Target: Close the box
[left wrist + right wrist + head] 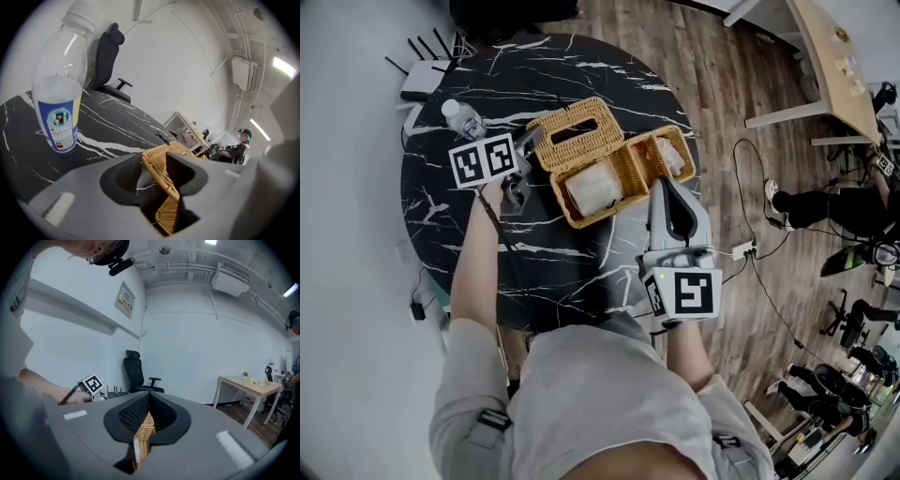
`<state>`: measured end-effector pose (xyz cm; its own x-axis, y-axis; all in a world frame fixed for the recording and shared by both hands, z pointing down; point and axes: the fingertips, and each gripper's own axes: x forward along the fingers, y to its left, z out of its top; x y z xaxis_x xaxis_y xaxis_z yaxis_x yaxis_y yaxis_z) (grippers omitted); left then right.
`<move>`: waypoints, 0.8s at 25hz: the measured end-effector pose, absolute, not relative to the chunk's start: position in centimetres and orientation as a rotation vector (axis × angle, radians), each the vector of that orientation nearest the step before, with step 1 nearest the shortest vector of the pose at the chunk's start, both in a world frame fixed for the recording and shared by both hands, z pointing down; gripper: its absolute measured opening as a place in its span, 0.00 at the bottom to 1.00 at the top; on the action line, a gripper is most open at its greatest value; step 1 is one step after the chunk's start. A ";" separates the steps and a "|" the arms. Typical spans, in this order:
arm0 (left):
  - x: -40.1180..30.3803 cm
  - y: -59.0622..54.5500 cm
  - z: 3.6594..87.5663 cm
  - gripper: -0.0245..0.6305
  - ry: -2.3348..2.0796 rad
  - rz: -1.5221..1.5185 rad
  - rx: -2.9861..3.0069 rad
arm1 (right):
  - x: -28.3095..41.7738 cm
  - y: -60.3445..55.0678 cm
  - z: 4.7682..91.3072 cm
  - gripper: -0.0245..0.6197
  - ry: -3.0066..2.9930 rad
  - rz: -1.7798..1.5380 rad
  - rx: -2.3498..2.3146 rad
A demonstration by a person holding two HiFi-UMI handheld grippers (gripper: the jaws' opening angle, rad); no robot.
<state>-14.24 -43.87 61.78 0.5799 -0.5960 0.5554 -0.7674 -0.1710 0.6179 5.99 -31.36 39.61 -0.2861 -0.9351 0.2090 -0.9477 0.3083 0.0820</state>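
A wicker box (630, 167) with two compartments stands on the round black marble table (562, 253). Its slotted lid (577, 131) lies folded back at the far left. White wrapped bundles (592, 190) fill the compartments. My left gripper (528, 142) is at the lid's left edge. In the left gripper view the lid's rim (168, 213) stands between the wide jaws, with a dark gap on its left side. My right gripper (662, 184) is at the box's near right wall. In the right gripper view its jaws pinch that wicker wall (144, 433).
A clear water bottle (464, 119) with a blue label (58, 124) stands upright just left of the lid, close to my left gripper. A white router (427, 80) sits at the table's far left edge. Cables and a power strip (741, 251) lie on the wooden floor to the right.
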 end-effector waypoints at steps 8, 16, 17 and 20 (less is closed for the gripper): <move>-14.4 -44.1 57.7 0.36 -1.167 0.218 1.969 | 6.0 -31.0 38.3 0.05 -2.386 0.049 1.731; -14.1 -43.3 53.8 0.33 -1.239 0.243 2.066 | 6.4 -29.8 36.8 0.05 -2.423 0.013 1.730; -14.1 -43.1 53.4 0.32 -1.249 0.247 2.070 | 6.4 -29.7 36.6 0.05 -2.428 0.009 1.730; -14.1 -42.5 52.5 0.27 -1.284 0.276 2.091 | 6.6 -29.1 36.1 0.05 -2.442 0.000 1.729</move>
